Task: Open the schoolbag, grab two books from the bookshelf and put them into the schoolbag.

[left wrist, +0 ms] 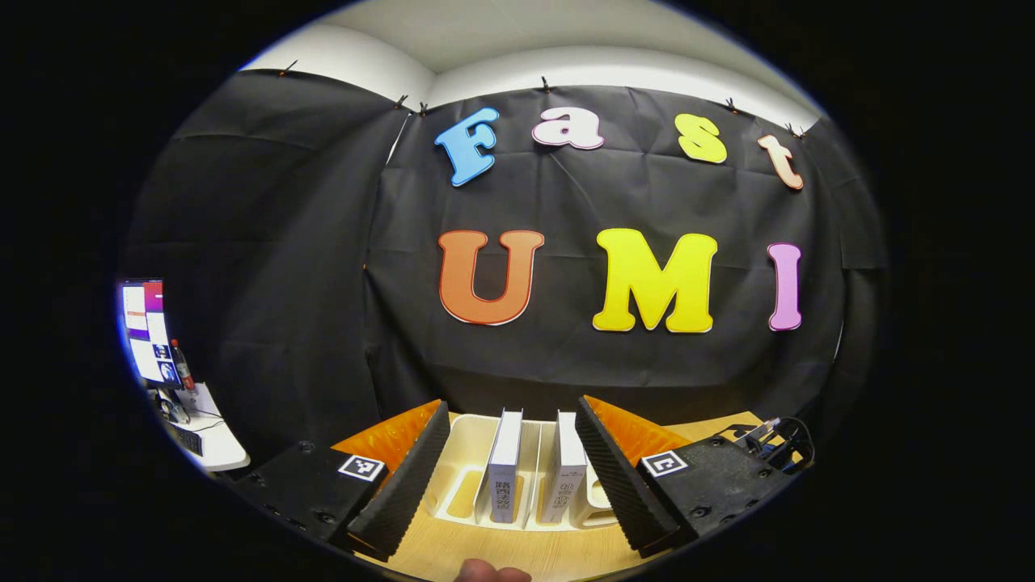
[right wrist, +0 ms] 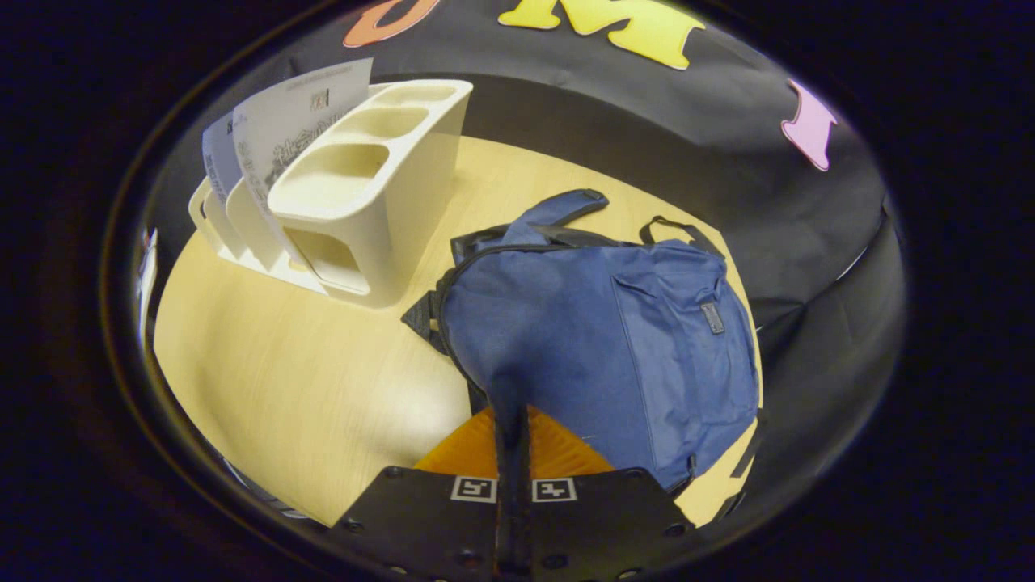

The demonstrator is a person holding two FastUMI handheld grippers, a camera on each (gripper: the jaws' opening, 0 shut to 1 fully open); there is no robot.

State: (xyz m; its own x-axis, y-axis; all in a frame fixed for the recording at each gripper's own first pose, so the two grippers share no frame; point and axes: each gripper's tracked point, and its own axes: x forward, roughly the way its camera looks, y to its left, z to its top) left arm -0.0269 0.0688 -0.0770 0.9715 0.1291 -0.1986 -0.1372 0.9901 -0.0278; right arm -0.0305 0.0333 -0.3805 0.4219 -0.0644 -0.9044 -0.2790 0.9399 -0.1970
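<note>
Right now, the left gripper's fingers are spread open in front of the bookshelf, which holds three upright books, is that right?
Not quite: the left gripper view shows two upright books in the bookshelf, not three. The rest holds: the left gripper is open, its fingers spread in front of the shelf.

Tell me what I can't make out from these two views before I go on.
- Right gripper view: the right gripper is closed on a fold of the schoolbag; its own fingers hide what sits between them, zip pull or just fabric.
- Right gripper view: the bag's top faces away, so open or zipped is unclear.
- Left gripper view: the left gripper fingers cover the bookshelf sides; two books show, more may be hidden.
</note>
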